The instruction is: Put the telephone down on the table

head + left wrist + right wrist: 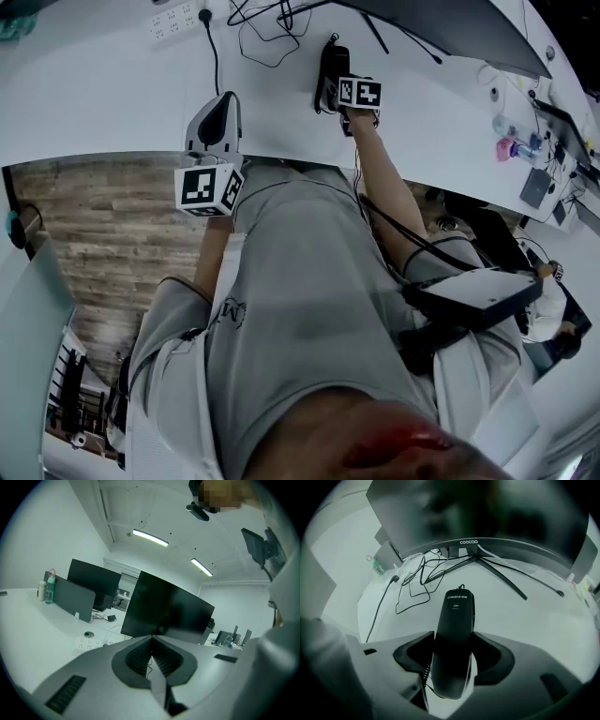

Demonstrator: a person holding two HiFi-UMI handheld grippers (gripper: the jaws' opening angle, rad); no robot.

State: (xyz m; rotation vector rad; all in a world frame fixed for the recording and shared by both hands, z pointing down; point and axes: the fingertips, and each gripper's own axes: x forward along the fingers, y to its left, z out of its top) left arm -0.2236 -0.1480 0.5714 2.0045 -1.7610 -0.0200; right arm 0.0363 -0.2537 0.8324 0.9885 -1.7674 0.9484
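The big white desk (112, 84) is where the telephone (454, 630) must go. The right tool (453, 656) pinches it by its sides over the desk, in front of the monitor (487, 513). I think the next move is to lower it flat, then spread the jaws. The left tool (151, 644) is pressed together on nothing. The monitor says "coocaa". The telephone's small white print looks like "CHINO-E".
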